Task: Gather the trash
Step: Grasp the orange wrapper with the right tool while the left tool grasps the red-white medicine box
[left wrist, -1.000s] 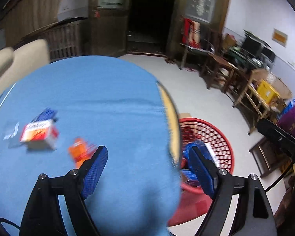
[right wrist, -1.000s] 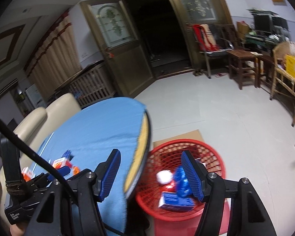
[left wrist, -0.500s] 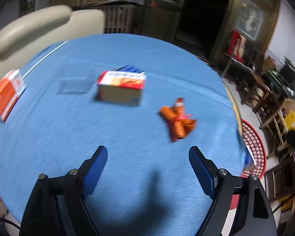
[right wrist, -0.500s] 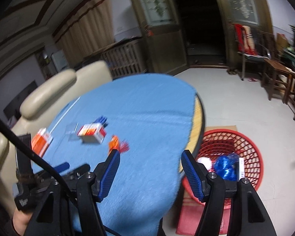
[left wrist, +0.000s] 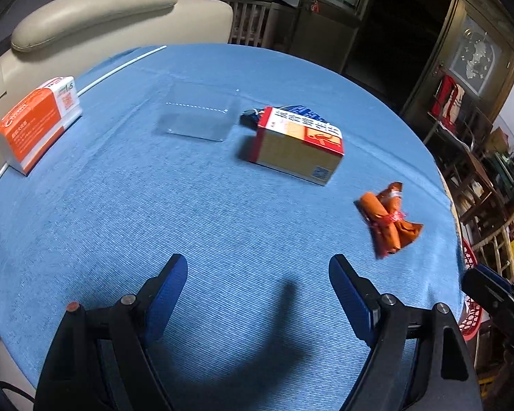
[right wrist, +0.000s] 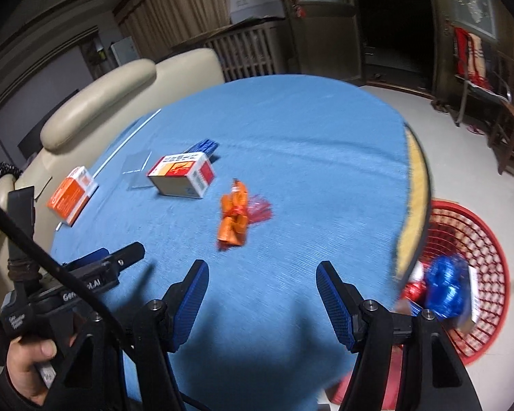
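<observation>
Left gripper (left wrist: 258, 281) level over blue tablecloth (left wrist: 195, 212), jaws wide apart, empty; crumpled orange wrapper (left wrist: 387, 224) at its 1 o'clock, red-and-tan carton (left wrist: 298, 145) at 12. Right gripper (right wrist: 262, 287) likewise spread, empty, wrapper (right wrist: 234, 215) at 12 o'clock, red mesh basket (right wrist: 476, 239) at 3

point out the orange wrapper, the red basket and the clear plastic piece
orange wrapper (right wrist: 234, 217), right wrist view, crumpled middle
red basket (right wrist: 490, 236), right wrist view, lattice wall
clear plastic piece (left wrist: 197, 116), left wrist view, flat centre

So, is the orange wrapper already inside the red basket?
No, the orange wrapper lies on the blue tablecloth, while the red basket stands on the floor beside the table.
</observation>
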### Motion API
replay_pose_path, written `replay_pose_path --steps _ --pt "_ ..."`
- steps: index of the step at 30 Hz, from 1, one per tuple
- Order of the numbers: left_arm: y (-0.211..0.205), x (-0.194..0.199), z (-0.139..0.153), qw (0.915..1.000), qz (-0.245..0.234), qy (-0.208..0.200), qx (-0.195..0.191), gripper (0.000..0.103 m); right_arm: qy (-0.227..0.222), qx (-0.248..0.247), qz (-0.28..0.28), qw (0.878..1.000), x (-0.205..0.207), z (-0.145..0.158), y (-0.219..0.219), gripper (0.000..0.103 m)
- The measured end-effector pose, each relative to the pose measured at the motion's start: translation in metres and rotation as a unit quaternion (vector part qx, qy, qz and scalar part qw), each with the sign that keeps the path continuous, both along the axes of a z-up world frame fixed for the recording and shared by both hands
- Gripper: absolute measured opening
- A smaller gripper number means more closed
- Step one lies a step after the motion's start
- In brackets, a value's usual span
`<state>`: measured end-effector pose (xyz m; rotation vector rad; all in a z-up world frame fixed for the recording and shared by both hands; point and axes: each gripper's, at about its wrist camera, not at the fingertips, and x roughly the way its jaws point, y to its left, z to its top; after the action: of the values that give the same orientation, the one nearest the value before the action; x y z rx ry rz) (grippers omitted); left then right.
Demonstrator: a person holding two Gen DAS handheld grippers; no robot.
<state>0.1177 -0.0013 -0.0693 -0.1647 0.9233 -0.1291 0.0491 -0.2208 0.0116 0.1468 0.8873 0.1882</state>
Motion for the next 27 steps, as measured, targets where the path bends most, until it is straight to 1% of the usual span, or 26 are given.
replay_pose_path --steps 8,13,17,18,19,20,21,22,27 --pt "0.008 0.009 0.002 1.0 0.009 -0.001 -0.001 0.085 0.001 -0.001 0.037 0.999 0.042 -0.015 0.039 0.069" --pt "0.008 0.019 0.013 0.9998 0.011 -0.013 0.003 0.085 0.006 -0.004 0.04 0.999 0.066 -0.028 0.05 0.069" --pt "0.004 0.032 0.02 0.9997 0.009 -0.021 0.008 0.085 0.014 -0.005 0.035 0.999 0.079 -0.04 0.05 0.068" --pt "0.003 0.036 0.022 0.9997 0.009 -0.023 0.008 0.085 0.02 -0.006 0.036 0.999 0.082 -0.045 0.05 0.064" --pt "0.0 0.042 0.024 0.9996 0.007 -0.024 0.01 0.085 0.025 -0.007 0.037 0.999 0.084 -0.049 0.049 0.048" --pt "-0.003 0.045 0.026 0.9996 0.005 -0.026 0.011 0.085 0.021 -0.012 0.035 0.999 0.083 -0.051 0.047 0.039" --pt "-0.006 0.049 0.028 0.9996 0.001 -0.027 0.012 0.085 0.02 -0.011 0.035 0.999 0.083 -0.052 0.045 0.037" --pt "-0.011 0.054 0.029 0.9995 -0.004 -0.029 0.013 0.085 0.02 -0.008 0.035 0.999 0.083 -0.052 0.042 0.032" --pt "-0.034 0.077 0.026 0.9989 -0.026 -0.031 0.024 0.085 0.022 0.013 0.021 0.999 0.078 -0.056 0.018 0.03"
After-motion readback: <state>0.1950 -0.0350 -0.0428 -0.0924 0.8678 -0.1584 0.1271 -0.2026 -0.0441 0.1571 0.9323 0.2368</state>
